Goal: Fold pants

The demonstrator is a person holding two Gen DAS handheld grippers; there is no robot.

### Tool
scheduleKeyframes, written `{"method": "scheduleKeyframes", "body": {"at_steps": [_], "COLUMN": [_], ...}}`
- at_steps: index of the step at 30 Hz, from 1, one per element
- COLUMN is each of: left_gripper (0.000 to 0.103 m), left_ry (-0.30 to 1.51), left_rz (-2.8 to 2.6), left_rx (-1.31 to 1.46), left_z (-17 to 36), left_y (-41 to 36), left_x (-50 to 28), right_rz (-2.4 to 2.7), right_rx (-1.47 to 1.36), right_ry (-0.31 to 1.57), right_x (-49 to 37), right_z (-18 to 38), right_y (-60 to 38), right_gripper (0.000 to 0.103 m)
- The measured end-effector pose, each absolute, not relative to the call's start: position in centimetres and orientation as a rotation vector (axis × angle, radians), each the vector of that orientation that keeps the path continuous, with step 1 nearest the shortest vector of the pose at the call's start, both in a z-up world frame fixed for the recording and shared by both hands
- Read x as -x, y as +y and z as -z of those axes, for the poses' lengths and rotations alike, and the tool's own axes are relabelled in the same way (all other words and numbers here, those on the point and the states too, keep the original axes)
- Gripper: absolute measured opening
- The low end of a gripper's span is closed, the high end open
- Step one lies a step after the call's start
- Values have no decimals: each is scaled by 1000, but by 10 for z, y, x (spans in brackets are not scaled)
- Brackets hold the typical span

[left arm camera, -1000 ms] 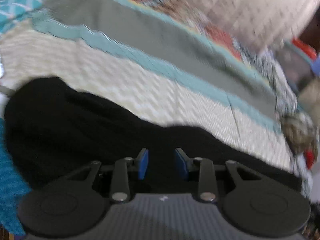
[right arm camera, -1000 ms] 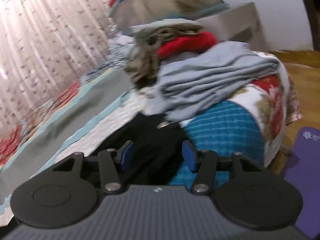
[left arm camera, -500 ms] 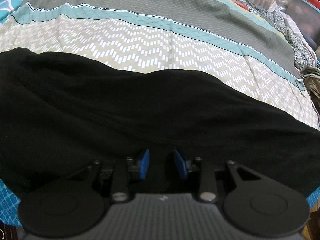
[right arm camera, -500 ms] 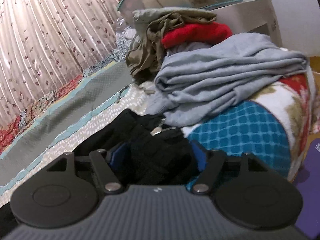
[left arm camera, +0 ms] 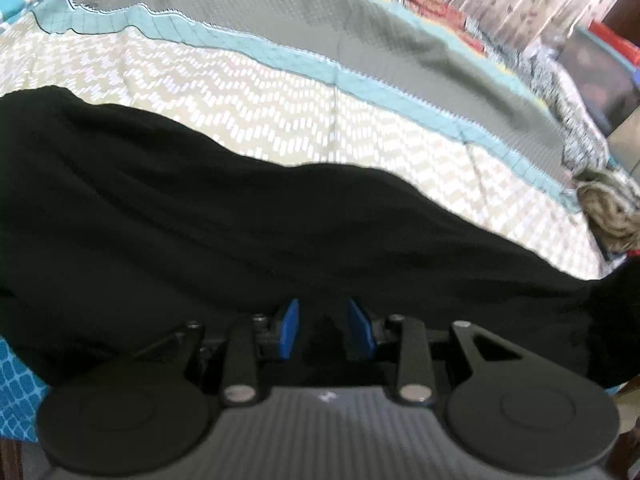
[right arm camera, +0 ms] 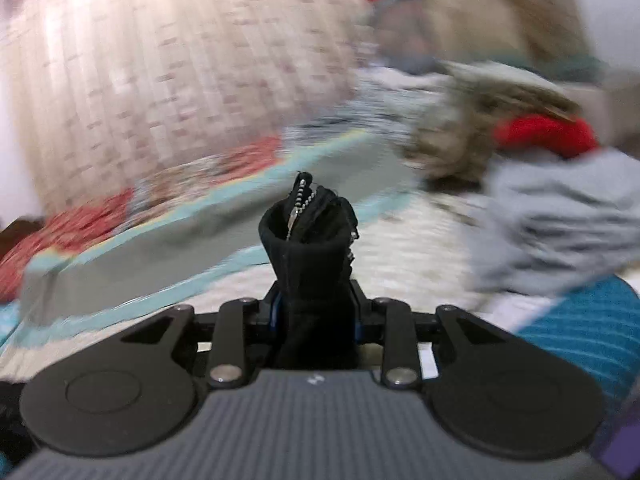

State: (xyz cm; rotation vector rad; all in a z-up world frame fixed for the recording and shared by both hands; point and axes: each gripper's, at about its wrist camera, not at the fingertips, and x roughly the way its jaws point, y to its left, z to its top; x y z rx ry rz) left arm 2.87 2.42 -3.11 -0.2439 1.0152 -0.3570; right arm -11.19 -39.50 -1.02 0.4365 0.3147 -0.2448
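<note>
The black pants (left arm camera: 240, 224) lie spread across the near edge of the bed. My left gripper (left arm camera: 323, 330) sits low at their near edge with its blue pads (left arm camera: 289, 330) apart; black cloth lies around the gap, not clearly pinched. My right gripper (right arm camera: 316, 312) is shut on a bunched end of the black pants (right arm camera: 310, 248), which sticks up between the fingers with a metal zipper (right arm camera: 300, 200) showing. It is lifted above the bed.
The bed has a quilt with cream zigzag (left arm camera: 280, 120), teal and grey bands. A pile of clothes, grey (right arm camera: 560, 232), red (right arm camera: 544, 136) and khaki (right arm camera: 472, 128), sits at the right end. A patterned curtain (right arm camera: 160, 60) hangs behind.
My right gripper closed on the end of the pants and lifted it off the bed, swinging fast. My left gripper stayed at the near edge, shifting slightly.
</note>
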Motion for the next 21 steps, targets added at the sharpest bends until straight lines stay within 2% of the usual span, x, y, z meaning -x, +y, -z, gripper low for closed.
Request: {"method": "scheduleKeyframes", "body": {"at_steps": [4, 8, 9, 10, 13, 18, 21], "left_gripper": [30, 31, 31, 31, 31, 45, 50], "left_ry": [977, 943, 937, 930, 891, 781, 785], "left_rz": [367, 353, 345, 338, 314, 171, 74], "left_rx": [313, 353, 365, 380, 426, 523, 592], "left_z": [23, 19, 19, 18, 12, 3, 11], "left_y": [47, 74, 81, 91, 125, 198, 227], "left_x": [-24, -20, -19, -17, -7, 9, 4], "right_rz": [53, -73, -77, -87, -83, -184, -196], "right_rx": [-392, -296, -249, -215, -41, -76, -150], "right_ry": [373, 557, 646, 736, 712, 585, 540], "right_x": [86, 43, 29, 18, 27, 47, 41], "right_z": [1, 29, 47, 66, 68, 24, 14], "right_y": [-334, -270, -253, -241, -216, -227, -232], "right_gripper": [34, 39, 48, 61, 77, 76, 76]}}
